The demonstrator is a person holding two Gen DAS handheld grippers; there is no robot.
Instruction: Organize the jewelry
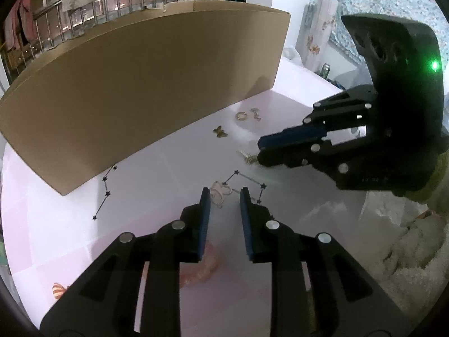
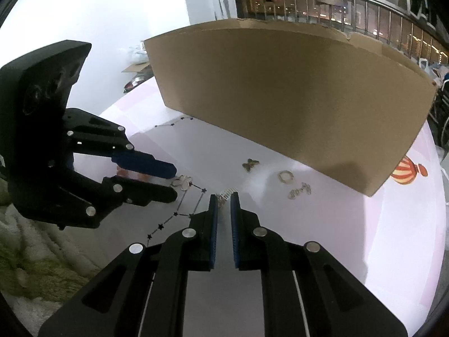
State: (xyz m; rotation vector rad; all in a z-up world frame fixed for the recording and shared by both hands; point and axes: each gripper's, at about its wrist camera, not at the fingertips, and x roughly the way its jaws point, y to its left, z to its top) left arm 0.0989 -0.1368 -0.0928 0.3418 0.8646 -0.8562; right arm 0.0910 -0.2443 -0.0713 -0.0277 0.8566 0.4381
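Both hand-held grippers angled down over the pale pink desk point(image 1: 70, 241), cardboard box point(image 1: 140, 90) standing behind the jewelry.

Left hand-held gripper point(image 1: 224, 193): jaws apart, nothing gripped. Pale butterfly piece point(image 1: 220, 193) lies on the desk just past its tips.

Right hand-held gripper point(image 2: 223, 196): jaws nearly together, narrow gap. Small comb-like gold piece point(image 2: 226, 195) right at the tips; can't tell if it's pinched or only touched.

Loose on the desk nearer the box: gold butterfly point(image 2: 250, 164), ring point(image 2: 285, 176), small chain piece point(image 2: 300, 190). Printed black star-and-line pattern point(image 2: 179, 213) lies under both tips.
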